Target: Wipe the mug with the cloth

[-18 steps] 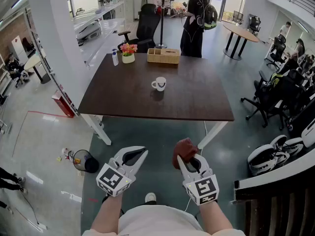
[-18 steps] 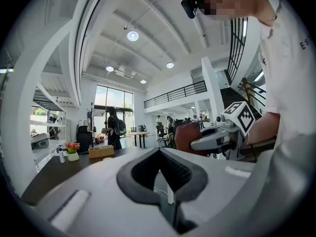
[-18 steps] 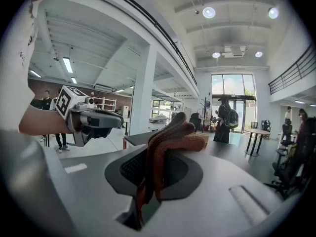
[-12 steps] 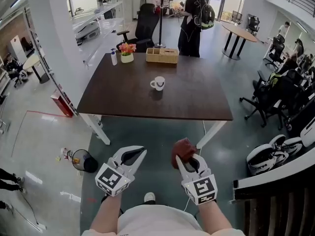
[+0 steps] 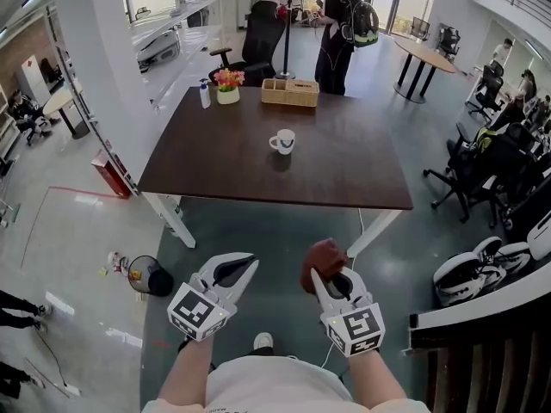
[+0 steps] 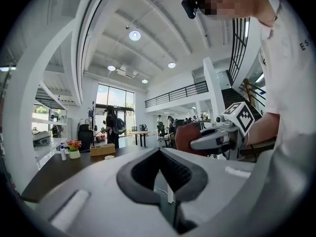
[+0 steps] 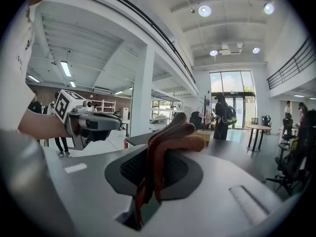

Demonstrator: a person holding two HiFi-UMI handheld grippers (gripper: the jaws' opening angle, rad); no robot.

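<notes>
A white mug (image 5: 281, 142) stands near the middle of a dark brown table (image 5: 344, 183), well ahead of both grippers. My right gripper (image 5: 331, 274) is held over the floor short of the table's near edge, shut on a bunched reddish-brown cloth (image 5: 323, 257). In the right gripper view the cloth (image 7: 173, 136) hangs folded between the jaws. My left gripper (image 5: 247, 263) is level with it to the left, jaws together, holding nothing. In the left gripper view the mug (image 6: 109, 157) is a small shape far off on the table.
At the table's far edge stand a wicker tray (image 5: 289, 93), a flower pot (image 5: 228, 87) and a spray bottle (image 5: 205, 95). A person with a backpack (image 5: 346, 24) stands beyond it. A black office chair (image 5: 259, 40), a waste bin (image 5: 153, 276) and chairs at the right (image 5: 482, 175) surround the table.
The table and mug have shifted slightly lower and right in the head view. Both grippers keep their places and their states.
</notes>
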